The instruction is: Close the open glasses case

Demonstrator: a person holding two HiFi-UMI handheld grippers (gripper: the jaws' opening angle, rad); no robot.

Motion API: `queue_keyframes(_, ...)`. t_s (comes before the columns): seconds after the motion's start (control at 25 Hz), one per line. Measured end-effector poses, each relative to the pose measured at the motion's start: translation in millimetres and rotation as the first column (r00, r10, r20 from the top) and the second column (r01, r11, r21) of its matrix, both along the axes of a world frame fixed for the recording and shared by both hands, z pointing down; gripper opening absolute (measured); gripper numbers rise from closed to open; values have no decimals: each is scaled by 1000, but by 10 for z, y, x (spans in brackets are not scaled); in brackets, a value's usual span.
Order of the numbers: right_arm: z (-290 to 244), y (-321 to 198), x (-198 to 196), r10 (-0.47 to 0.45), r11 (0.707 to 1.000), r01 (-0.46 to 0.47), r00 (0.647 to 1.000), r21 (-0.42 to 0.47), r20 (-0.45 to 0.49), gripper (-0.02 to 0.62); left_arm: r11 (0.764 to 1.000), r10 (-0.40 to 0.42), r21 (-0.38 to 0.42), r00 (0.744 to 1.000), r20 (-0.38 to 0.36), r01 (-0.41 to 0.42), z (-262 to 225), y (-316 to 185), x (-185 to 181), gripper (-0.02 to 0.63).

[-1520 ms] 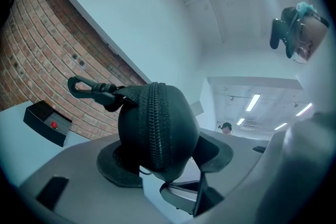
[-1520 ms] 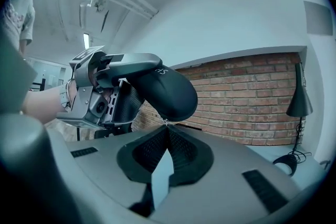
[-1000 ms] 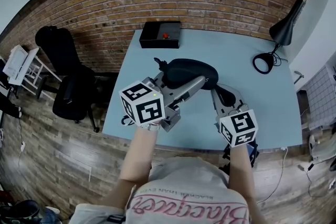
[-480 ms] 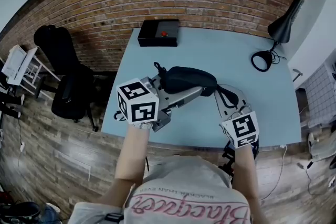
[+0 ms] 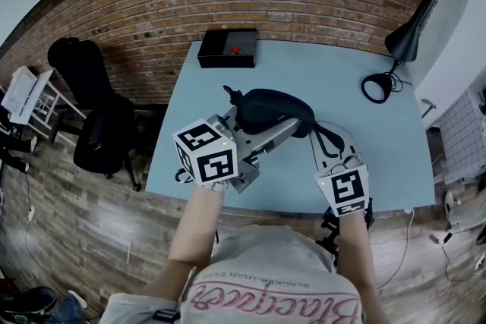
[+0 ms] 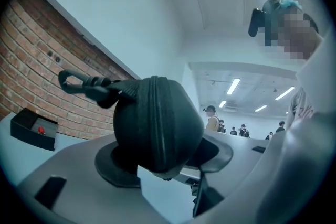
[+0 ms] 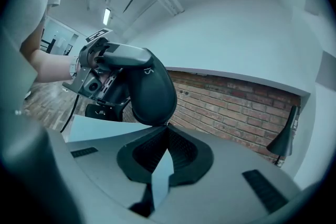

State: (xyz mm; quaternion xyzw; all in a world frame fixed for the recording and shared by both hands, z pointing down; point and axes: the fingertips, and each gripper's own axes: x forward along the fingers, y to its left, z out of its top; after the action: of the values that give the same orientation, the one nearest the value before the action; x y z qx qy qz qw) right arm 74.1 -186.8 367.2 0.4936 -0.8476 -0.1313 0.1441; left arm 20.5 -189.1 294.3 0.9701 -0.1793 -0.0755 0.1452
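Glasses case [image 5: 272,107], black and zippered, is clamped across its width between the wide-set jaws of the left gripper [image 5: 282,125], over the near half of the pale blue table [image 5: 357,64]. Right gripper [image 7: 165,126] has its jaws closed together, tips at the case's right end. Clip loop [image 6: 71,81] projects from the case's left end. Black box [image 5: 228,48] stands at the table's far edge.
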Motion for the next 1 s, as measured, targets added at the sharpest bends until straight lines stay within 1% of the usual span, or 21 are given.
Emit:
queue_keyframes(0.16,9,29,-76,13,1000,-13,1000,15,-23,18,997,-72,-33,995,-73,70,-65,-79,21,270)
queue_keyframes(0.28,21,53,-160,11,999,-7,996,44,-91,18,992,-116,-59,988,-104,110,-65,-121,55,277)
queue_keyframes(0.32,21,59,-182,13,998,-7,994,56,-112,18,990,-132,-70,984,-118,125,-60,-134,58,299)
queue_keyframes(0.36,21,66,-204,12,998,-4,992,64,-122,18,987,-149,-83,980,-135,138,-56,-148,52,301)
queue_keyframes(0.44,21,89,-244,-7,998,15,994,66,-113,17,981,-171,-117,970,-172,152,-51,-176,23,301)
queue_keyframes(0.48,21,100,-254,-21,998,27,995,61,-97,18,980,-169,-133,969,-183,146,-45,-184,12,296)
queue_keyframes(0.6,32,131,-255,-59,998,60,997,31,-39,18,984,-126,-149,978,-165,102,-23,-174,23,284)
queue_keyframes(0.76,1,127,-207,-78,997,78,996,14,49,18,992,-62,-121,991,-118,48,-5,-104,73,273)
queue_keyframes(1.0,-38,139,-165,-102,995,102,995,7,17,20,998,13,-57,1000,-28,-15,15,-11,154,272)
